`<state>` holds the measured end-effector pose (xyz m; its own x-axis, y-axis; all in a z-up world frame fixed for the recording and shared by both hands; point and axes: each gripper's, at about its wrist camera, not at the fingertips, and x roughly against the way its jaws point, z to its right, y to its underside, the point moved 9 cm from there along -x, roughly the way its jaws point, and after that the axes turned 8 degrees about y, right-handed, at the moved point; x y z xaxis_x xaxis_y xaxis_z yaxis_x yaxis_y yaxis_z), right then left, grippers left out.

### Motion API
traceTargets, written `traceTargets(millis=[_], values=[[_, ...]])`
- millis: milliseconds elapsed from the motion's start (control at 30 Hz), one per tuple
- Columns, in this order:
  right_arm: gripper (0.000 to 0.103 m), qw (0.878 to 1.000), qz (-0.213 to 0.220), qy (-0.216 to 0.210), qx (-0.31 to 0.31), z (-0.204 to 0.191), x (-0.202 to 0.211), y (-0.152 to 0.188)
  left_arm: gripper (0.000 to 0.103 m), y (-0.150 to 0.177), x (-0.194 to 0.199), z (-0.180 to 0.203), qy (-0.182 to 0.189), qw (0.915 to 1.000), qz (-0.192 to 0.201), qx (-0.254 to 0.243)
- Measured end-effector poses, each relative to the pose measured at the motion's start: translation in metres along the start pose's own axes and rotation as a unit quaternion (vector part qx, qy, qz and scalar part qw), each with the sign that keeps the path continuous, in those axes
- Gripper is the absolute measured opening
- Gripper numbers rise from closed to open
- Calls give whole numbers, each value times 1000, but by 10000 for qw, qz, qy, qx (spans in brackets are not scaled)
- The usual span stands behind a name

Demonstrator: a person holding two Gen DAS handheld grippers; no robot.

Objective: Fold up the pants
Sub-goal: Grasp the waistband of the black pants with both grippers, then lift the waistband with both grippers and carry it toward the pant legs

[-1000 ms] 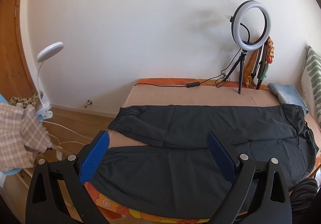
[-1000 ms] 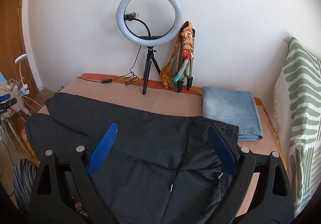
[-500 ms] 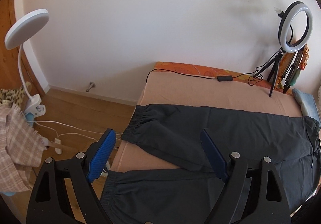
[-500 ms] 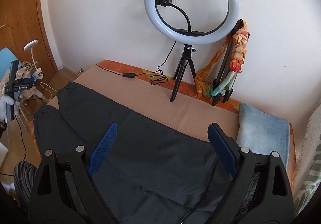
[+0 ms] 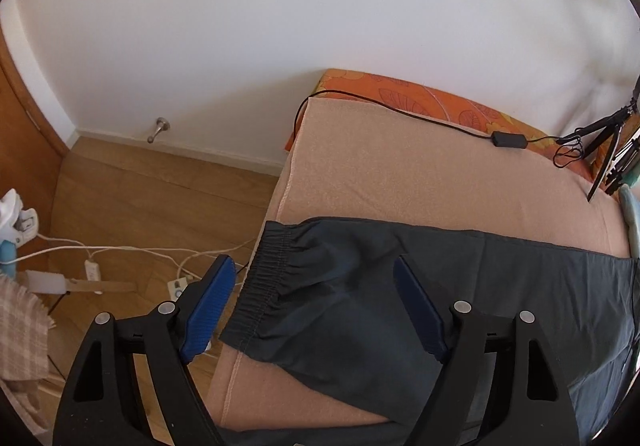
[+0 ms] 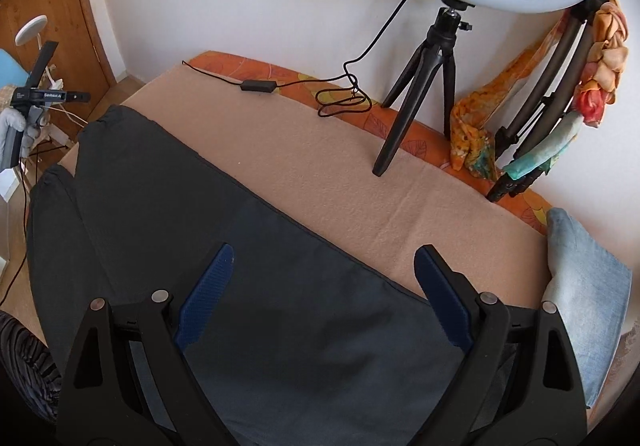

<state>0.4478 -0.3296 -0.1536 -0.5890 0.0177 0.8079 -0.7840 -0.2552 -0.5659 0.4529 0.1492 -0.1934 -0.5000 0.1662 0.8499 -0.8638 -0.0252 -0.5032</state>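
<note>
Dark grey pants (image 6: 248, 266) lie spread flat across a beige-covered table (image 6: 340, 166), legs pointing left. In the left wrist view the far leg's elastic cuff (image 5: 268, 278) lies at the table's left edge. My left gripper (image 5: 312, 270) is open and empty, hovering just above that cuff, which sits between its blue fingers. My right gripper (image 6: 324, 262) is open and empty, over the far edge of the pants' upper part. The left gripper also shows at the far left of the right wrist view (image 6: 36, 98).
A ring light on a tripod (image 6: 424, 86) stands at the back of the table with its cable (image 6: 256, 86). A second tripod with scarves (image 6: 560, 94) leans on the wall. Folded jeans (image 6: 584, 278) lie at the right. Cables and a power strip (image 5: 92, 270) lie on the floor.
Both grippers have moved forward and down toward the far side of the pants. The left one has closed in on the far leg's cuff. Both have stayed open.
</note>
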Motion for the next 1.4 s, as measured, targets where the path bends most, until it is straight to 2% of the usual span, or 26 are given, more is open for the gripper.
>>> traceTargets(millis=[267, 367, 433, 467, 567, 667, 733, 800, 933, 1033, 1100, 1133, 1200, 1267, 1400], values=[[94, 9985, -363, -222, 356, -18, -63, 6, 79, -8, -58, -24, -419, 9981, -454, -14], [94, 9976, -472, -323, 392, -21, -80, 10, 75, -8, -71, -28, -514, 9972, -533, -65], [94, 9969, -530, -436, 384, -20, -87, 11, 65, -6, -76, -31, -532, 9969, -577, -88], [94, 9965, -551, -494, 385, -20, -90, 12, 63, -5, -78, -32, -511, 9968, -604, -93], [94, 9947, -698, -637, 394, -19, -100, 14, 51, -6, -84, -30, -334, 9975, -604, -137], [94, 9932, -868, -592, 494, -18, -108, 19, 45, -9, -85, -31, -294, 9977, -593, -151], [94, 9925, -938, -531, 576, -18, -112, 23, 35, -9, -85, -31, -290, 9976, -572, -244], [94, 9925, -940, -536, 577, -20, -113, 26, 28, -9, -84, -29, -280, 9975, -540, -367], [93, 9928, -1028, -471, 387, -18, -113, 26, 25, -8, -85, -28, -231, 9973, -479, -506], [75, 9933, -971, -497, 394, -24, -109, 24, 24, -8, -84, -26, -260, 9968, -443, -608], [51, 9930, -901, -571, 505, -32, -103, 24, 24, -8, -83, -25, -290, 9965, -402, -670], [44, 9932, -867, -546, 558, -34, -100, 23, 24, -8, -83, -25, -291, 9966, -383, -665], [13, 9934, -841, -447, 632, -38, -98, 21, 24, -9, -79, -24, -279, 9970, -303, -657], [9, 9940, -844, -288, 630, -35, -96, 19, 24, -11, -74, -24, -261, 9974, -212, -642], [5, 9959, -677, -241, 554, -31, -83, 14, 24, -15, -60, -23, -226, 9975, -37, -663]])
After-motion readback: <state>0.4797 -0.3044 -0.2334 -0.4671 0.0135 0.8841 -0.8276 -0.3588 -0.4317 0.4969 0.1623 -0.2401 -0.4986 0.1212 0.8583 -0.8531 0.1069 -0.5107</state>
